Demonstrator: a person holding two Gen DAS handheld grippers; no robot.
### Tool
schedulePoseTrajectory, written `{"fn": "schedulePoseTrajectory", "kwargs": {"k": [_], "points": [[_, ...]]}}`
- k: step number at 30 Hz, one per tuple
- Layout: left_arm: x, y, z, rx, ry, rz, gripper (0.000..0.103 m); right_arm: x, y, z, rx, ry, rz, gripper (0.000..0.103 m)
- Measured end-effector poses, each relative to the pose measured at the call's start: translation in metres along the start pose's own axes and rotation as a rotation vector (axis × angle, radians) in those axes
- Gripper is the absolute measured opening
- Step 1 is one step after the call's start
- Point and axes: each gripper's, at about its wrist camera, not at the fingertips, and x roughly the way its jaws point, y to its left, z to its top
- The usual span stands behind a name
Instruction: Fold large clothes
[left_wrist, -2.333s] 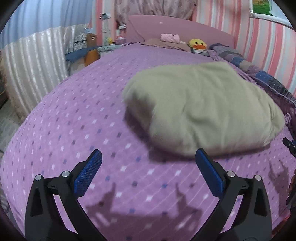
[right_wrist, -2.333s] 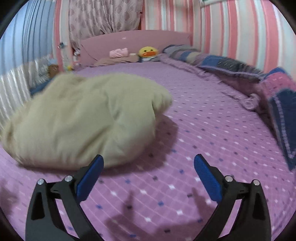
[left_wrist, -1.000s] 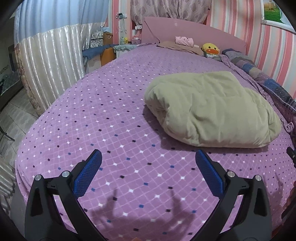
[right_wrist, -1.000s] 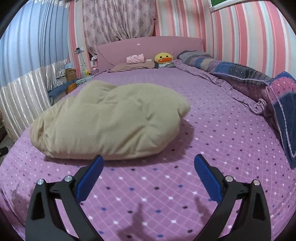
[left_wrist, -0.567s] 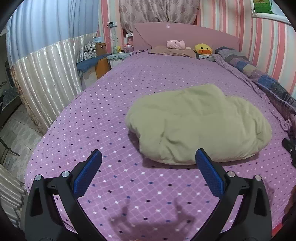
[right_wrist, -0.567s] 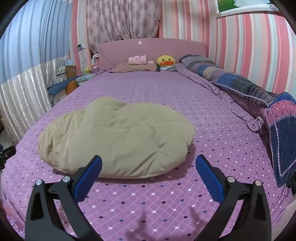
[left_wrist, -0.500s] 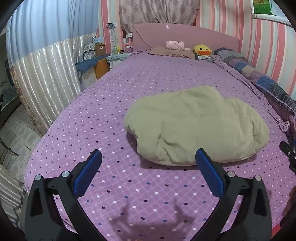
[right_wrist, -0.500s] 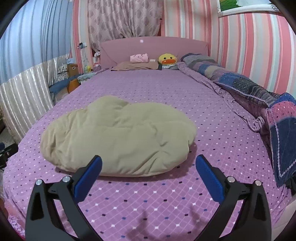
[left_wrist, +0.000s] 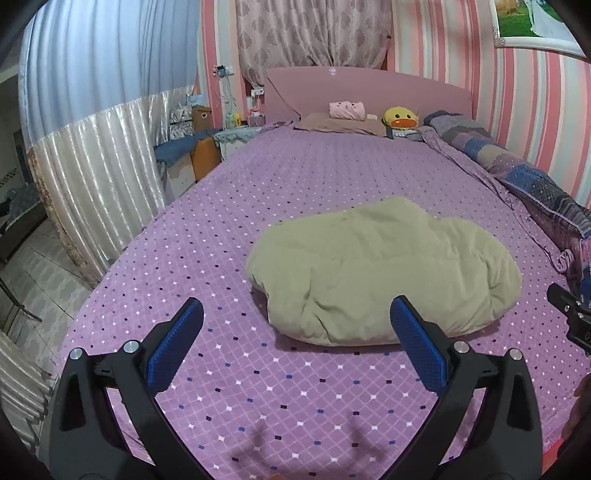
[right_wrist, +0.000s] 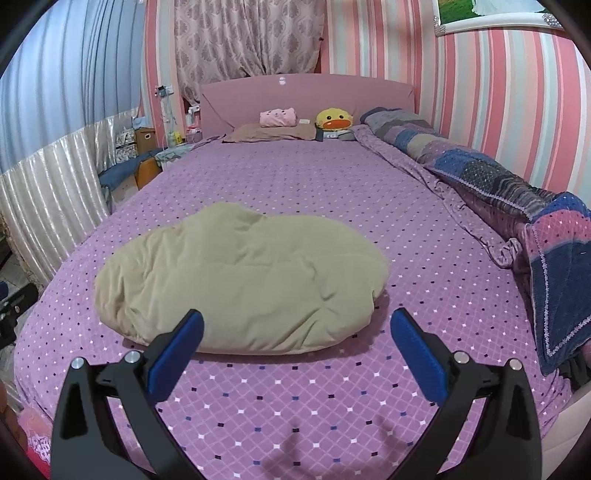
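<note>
Tools (left_wrist: 295, 332) (right_wrist: 295, 332) spread wide above bed (left_wrist: 295, 177)

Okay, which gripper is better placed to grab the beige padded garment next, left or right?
Right, marginally. Both grippers are open and empty, but the right gripper faces the beige padded garment nearly head-on, while the left gripper has it off toward one jaw.

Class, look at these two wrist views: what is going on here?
A person holds a gripper in each hand above a bed with a purple patterned cover. The left gripper and the right gripper are both open and hold nothing. A puffy beige garment lies bundled on the bed, apart from both. It looks folded already, though that is a guess.
</note>
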Motion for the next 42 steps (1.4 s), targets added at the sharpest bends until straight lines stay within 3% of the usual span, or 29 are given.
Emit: {"fn": "schedulePoseTrajectory", "kwargs": {"k": [7,42], "points": [[-0.008,-0.002,0.001,-0.018,-0.016,-0.005,0.100,-0.013,0.013,0.003,-0.023,-0.013,-0.037,0.101],[-0.012,0.017,0.003,-0.064,0.008,-0.027,0.100,-0.032,0.011,0.007,-0.011,-0.042,-0.026,0.101]]}}
